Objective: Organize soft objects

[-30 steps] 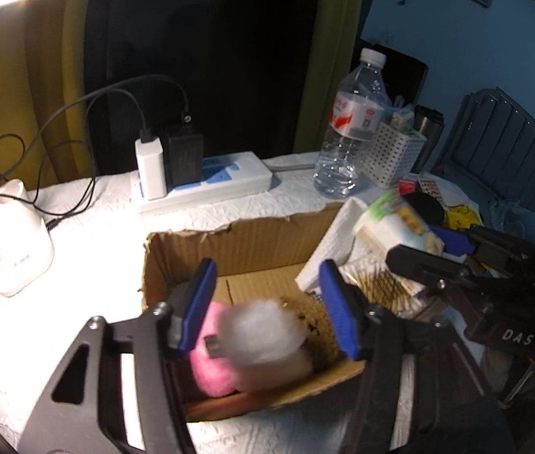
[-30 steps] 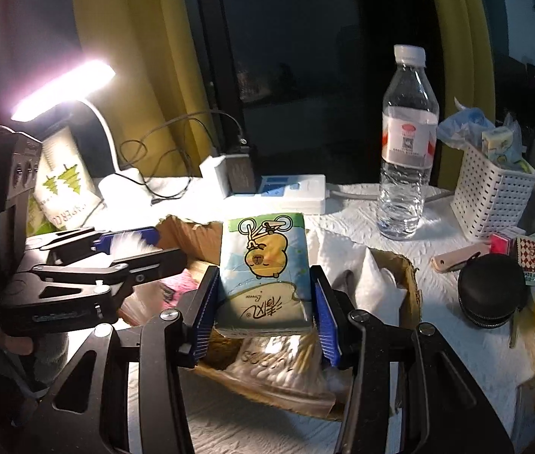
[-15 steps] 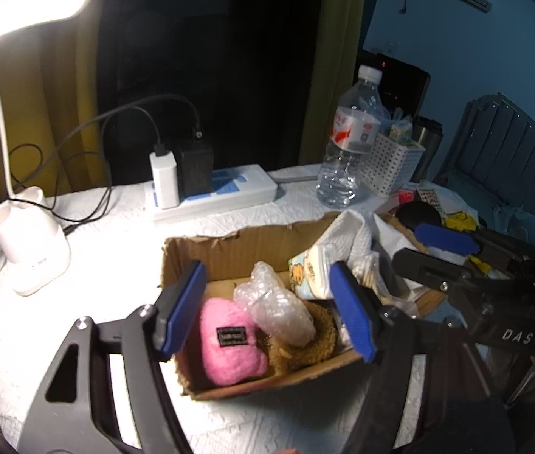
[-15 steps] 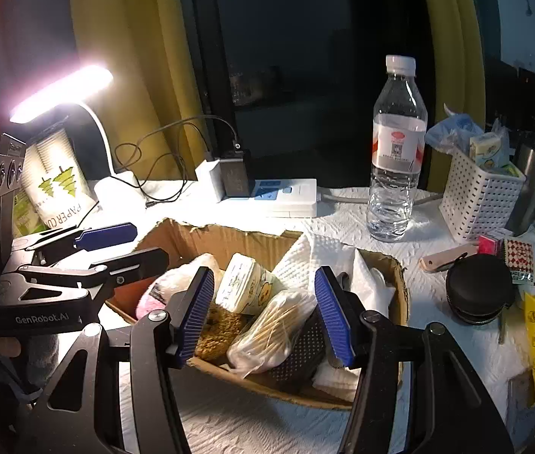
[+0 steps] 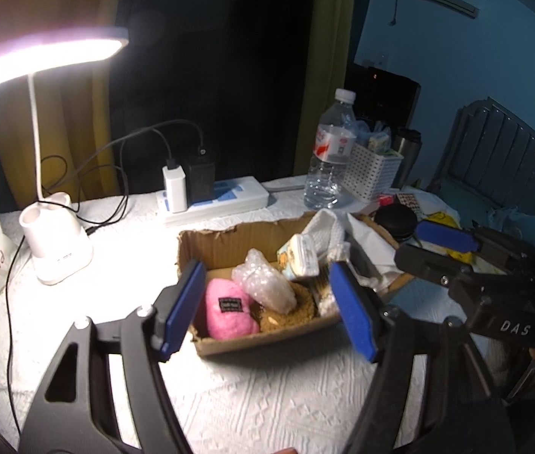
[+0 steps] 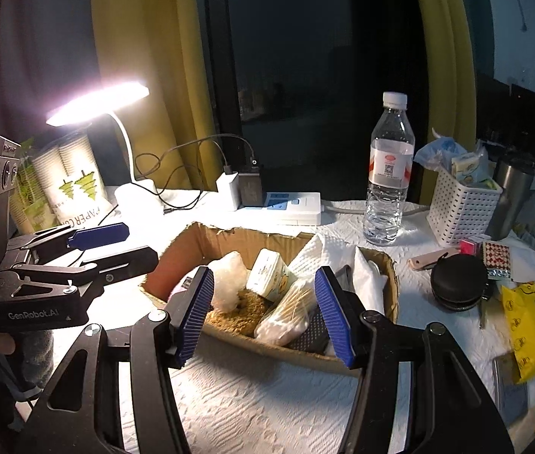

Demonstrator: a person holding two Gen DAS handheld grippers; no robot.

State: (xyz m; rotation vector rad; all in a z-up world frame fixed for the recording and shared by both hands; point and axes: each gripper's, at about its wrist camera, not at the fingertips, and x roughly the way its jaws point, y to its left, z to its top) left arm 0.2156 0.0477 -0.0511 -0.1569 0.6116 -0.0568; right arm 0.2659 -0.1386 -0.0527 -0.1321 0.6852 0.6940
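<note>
Cardboard box (image 5: 222, 244) sits on the counter (image 5: 267, 389) just ahead of my left gripper (image 5: 271, 312), whose jaws stand apart on nothing; inside lie a pink plush (image 5: 227, 308), a plastic-wrapped wad (image 5: 263, 287) and a tissue pack (image 5: 299, 257). My right gripper (image 6: 263, 316) is likewise spread and empty, hovering before the box beside the cotton swabs (image 6: 286, 316).

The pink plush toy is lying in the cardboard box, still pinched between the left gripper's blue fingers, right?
Not quite. The pink plush toy does lie in the cardboard box, but the left gripper is not pinching it: its blue fingers stand apart, clear of it, with nothing between them, as the left wrist view shows.
</note>
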